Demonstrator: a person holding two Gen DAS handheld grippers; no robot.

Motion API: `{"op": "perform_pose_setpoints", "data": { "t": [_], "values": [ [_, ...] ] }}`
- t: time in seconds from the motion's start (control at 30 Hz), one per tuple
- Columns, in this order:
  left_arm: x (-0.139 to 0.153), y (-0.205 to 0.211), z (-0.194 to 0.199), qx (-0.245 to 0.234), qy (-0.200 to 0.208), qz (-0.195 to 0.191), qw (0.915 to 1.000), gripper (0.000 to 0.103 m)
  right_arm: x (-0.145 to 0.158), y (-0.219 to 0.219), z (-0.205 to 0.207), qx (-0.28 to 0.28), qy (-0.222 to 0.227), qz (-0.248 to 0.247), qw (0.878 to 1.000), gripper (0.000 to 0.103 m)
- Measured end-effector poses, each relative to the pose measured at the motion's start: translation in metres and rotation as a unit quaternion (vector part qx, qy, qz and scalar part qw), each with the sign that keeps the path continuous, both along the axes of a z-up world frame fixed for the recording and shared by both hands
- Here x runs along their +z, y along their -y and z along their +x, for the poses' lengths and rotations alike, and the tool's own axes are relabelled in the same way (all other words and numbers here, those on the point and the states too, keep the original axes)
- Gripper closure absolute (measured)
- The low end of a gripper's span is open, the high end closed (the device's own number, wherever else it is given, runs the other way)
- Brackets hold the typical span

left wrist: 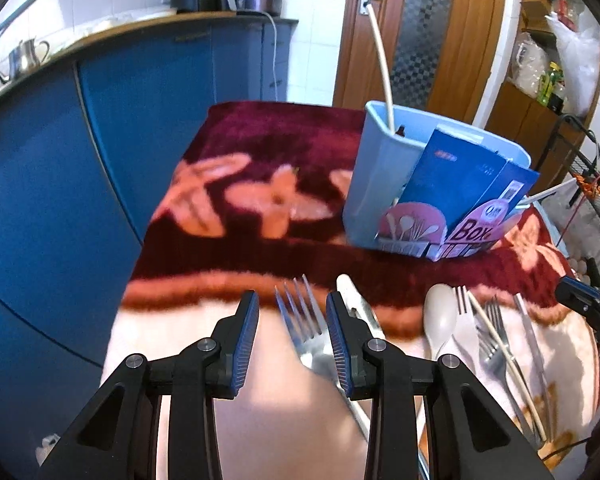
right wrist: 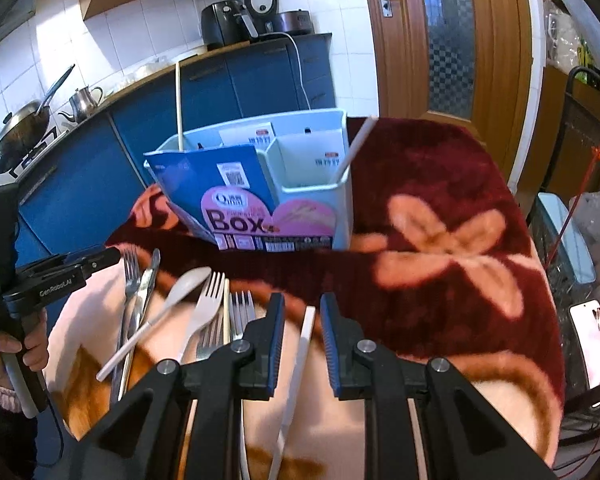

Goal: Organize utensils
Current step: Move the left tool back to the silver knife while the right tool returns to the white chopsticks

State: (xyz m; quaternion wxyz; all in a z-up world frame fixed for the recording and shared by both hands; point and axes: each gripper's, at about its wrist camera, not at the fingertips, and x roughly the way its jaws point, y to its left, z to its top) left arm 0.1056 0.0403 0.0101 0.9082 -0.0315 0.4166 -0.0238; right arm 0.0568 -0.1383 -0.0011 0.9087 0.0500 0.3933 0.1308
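A light blue utensil box (left wrist: 384,184) (right wrist: 324,152) with a blue and pink label card stands on the blanket; a cream chopstick (left wrist: 382,64) (right wrist: 179,104) and a white stick (right wrist: 356,148) stand in it. My left gripper (left wrist: 292,332) is open, its fingers either side of a metal fork (left wrist: 300,320), with a metal knife (left wrist: 356,304) by the right finger. My right gripper (right wrist: 302,332) is open around a white utensil handle (right wrist: 304,344) lying on the blanket. A white spoon (left wrist: 440,320) (right wrist: 180,288), white fork (right wrist: 208,300), metal forks (left wrist: 494,336) and knives lie loose.
The table carries a dark red and pink flowered blanket (left wrist: 268,152) (right wrist: 440,220). Blue kitchen cabinets (left wrist: 60,160) run along the left, a wooden door (right wrist: 452,40) stands behind. The left gripper's handle and the hand on it (right wrist: 16,320) show at the right view's left edge.
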Motion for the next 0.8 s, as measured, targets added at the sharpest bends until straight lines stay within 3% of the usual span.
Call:
{"op": "perform_pose_setpoints", "data": {
  "t": [0.23, 0.5, 0.8],
  "values": [
    [-0.016, -0.004, 0.004, -0.005, -0.032, -0.019, 0.9993, 0.068, -0.012, -0.001, 0.0, 0.004, -0.028, -0.01, 1.0, 0.08],
    [-0.023, -0.009, 0.015, -0.017, -0.041, -0.041, 0.9982, 0.068, -0.022, -0.002, 0.001, 0.012, -0.053, -0.004, 0.998, 0.078],
    [-0.028, -0.014, 0.023, -0.044, -0.049, -0.097, 0.9931, 0.085, -0.029, -0.006, 0.005, 0.022, -0.078, -0.006, 0.997, 0.077]
  ]
}}
